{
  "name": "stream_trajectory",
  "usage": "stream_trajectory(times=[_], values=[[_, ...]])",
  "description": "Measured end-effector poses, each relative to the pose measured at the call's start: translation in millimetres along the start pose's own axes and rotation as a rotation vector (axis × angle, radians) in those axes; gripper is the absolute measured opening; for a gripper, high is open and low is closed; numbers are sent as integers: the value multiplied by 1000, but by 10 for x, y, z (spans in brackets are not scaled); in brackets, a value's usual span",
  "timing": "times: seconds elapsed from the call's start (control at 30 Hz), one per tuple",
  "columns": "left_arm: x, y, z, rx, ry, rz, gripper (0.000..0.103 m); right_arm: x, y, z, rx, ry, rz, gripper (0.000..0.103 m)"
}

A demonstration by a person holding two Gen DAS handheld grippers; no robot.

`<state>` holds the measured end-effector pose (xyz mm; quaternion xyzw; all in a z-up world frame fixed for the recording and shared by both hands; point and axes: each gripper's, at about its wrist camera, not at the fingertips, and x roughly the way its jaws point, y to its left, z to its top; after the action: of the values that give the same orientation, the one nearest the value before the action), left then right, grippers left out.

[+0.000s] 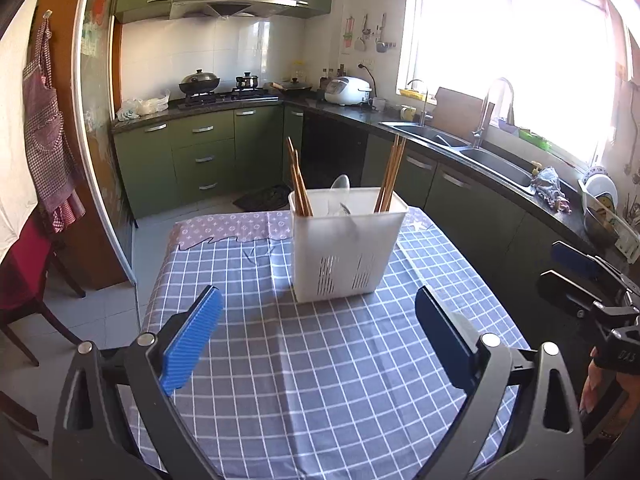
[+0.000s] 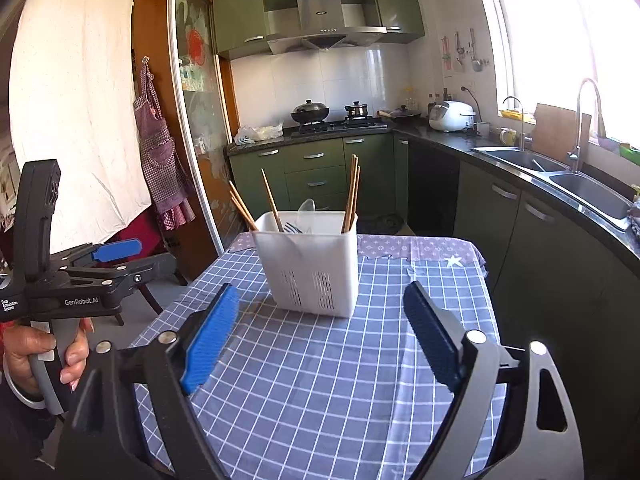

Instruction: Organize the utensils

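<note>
Both my left gripper and my right gripper hung wide apart over the blue-and-white checked tablecloth, holding nothing. The white slotted plastic utensil caddy stood upright on the cloth, well ahead of both. Brown wooden chopsticks leaned in its two end compartments, a clear plastic spoon in the middle. Only the right view showed metal fork tines inside, and my left hand on its handle.
</note>
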<state>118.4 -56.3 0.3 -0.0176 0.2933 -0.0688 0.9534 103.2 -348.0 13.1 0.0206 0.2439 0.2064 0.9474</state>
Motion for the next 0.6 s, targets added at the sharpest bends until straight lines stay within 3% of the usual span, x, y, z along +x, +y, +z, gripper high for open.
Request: stream_trajectory(times=[0.07,0.23,0.37,0.6], values=[[-162,17,-195,-5,-23,9,94,-163,46,-158,-3,-26,2,98],[-519,41,-487,-32,-59,36,96,-557,179,-419,-3,-97,-16,98],[-766,92,-564,-56,-75,47,96,-905,276,-578,-11,-158,-50,98],[-980,37,-628,-55,-113,72,96,-1243,372,-640,-9,-187,-82,98]])
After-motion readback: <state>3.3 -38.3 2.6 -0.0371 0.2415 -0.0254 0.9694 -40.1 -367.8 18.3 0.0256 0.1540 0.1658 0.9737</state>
